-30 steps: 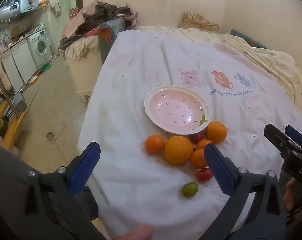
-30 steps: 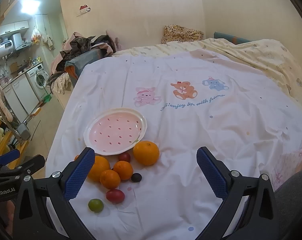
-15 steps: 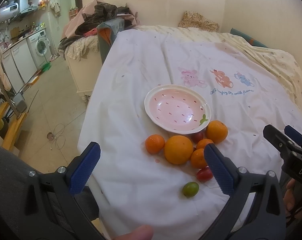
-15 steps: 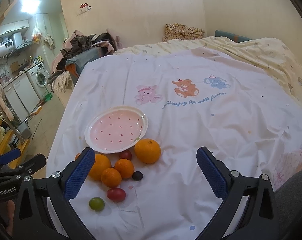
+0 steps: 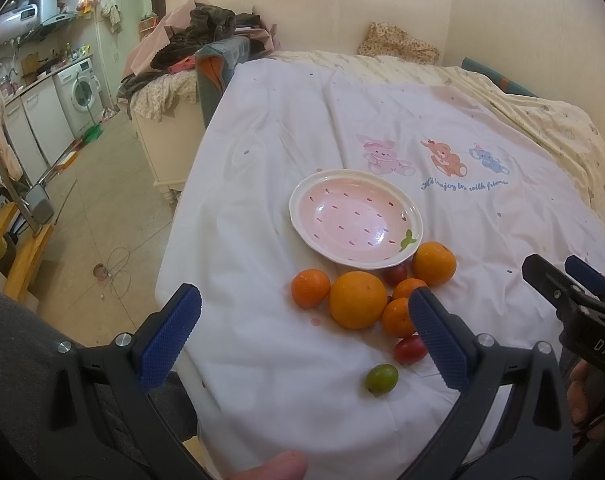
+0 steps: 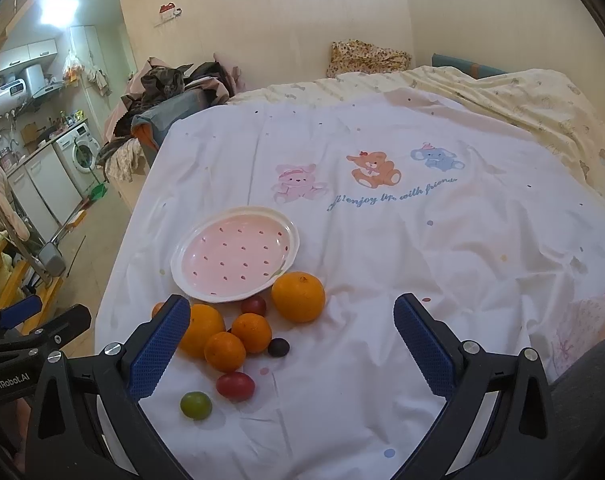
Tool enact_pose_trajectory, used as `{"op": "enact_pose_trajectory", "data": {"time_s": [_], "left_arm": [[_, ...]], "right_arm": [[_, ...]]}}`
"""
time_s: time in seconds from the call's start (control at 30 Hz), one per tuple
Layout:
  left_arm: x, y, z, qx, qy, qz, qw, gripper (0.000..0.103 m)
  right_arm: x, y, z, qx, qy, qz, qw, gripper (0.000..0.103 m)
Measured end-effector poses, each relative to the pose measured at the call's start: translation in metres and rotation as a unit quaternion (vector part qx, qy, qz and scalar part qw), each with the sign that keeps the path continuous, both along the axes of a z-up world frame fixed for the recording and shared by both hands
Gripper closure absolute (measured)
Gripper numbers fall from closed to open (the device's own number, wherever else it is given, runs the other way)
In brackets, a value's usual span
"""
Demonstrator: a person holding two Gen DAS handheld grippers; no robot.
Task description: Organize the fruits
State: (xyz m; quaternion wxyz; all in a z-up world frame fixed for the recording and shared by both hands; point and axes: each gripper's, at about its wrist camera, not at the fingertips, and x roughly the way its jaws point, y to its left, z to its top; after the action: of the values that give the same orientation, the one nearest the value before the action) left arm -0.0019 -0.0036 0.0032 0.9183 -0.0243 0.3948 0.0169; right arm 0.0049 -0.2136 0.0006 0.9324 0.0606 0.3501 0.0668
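Note:
An empty pink plate (image 5: 356,220) (image 6: 234,254) with a cream rim lies on the white sheet. Just in front of it sits a cluster of fruit: a big orange (image 5: 357,300) (image 6: 201,330), another orange (image 5: 433,263) (image 6: 298,297), several small tangerines (image 5: 310,288) (image 6: 224,351), a red tomato (image 5: 410,349) (image 6: 235,386), a green fruit (image 5: 381,378) (image 6: 196,405) and a dark plum (image 6: 279,347). My left gripper (image 5: 302,342) hovers open above the sheet, near the fruit. My right gripper (image 6: 288,350) is open too, with nothing between its fingers.
The white bed sheet (image 6: 382,240) carries cartoon animal prints (image 6: 372,168). Its left edge drops to a tiled floor (image 5: 102,220). A pile of clothes (image 5: 198,36) lies behind the bed corner, and a washing machine (image 5: 80,92) stands far left. A fingertip (image 5: 270,466) shows at the bottom.
The right wrist view has edged slightly forward and down toward the fruit. The left gripper has barely moved. Both stay open, and no fruit has moved.

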Motion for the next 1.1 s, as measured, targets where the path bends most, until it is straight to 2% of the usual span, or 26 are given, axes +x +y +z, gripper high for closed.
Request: {"op": "enact_pose_trajectory", "data": {"time_s": [0.9, 1.03, 1.1], "left_arm": [[0.003, 0.006, -0.006, -0.011, 0.012, 0.016, 0.9997, 0.001], [0.005, 0.01, -0.008, -0.015, 0.022, 0.022, 0.9994, 0.001], [0.006, 0.009, -0.01, -0.008, 0.026, 0.023, 0.9994, 0.001]], "right_arm": [[0.003, -0.003, -0.002, 0.003, 0.011, -0.003, 1.0, 0.0], [0.011, -0.009, -0.006, 0.021, 0.041, 0.002, 0.999, 0.0], [0.023, -0.015, -0.012, 0.039, 0.078, 0.005, 0.996, 0.0]]}}
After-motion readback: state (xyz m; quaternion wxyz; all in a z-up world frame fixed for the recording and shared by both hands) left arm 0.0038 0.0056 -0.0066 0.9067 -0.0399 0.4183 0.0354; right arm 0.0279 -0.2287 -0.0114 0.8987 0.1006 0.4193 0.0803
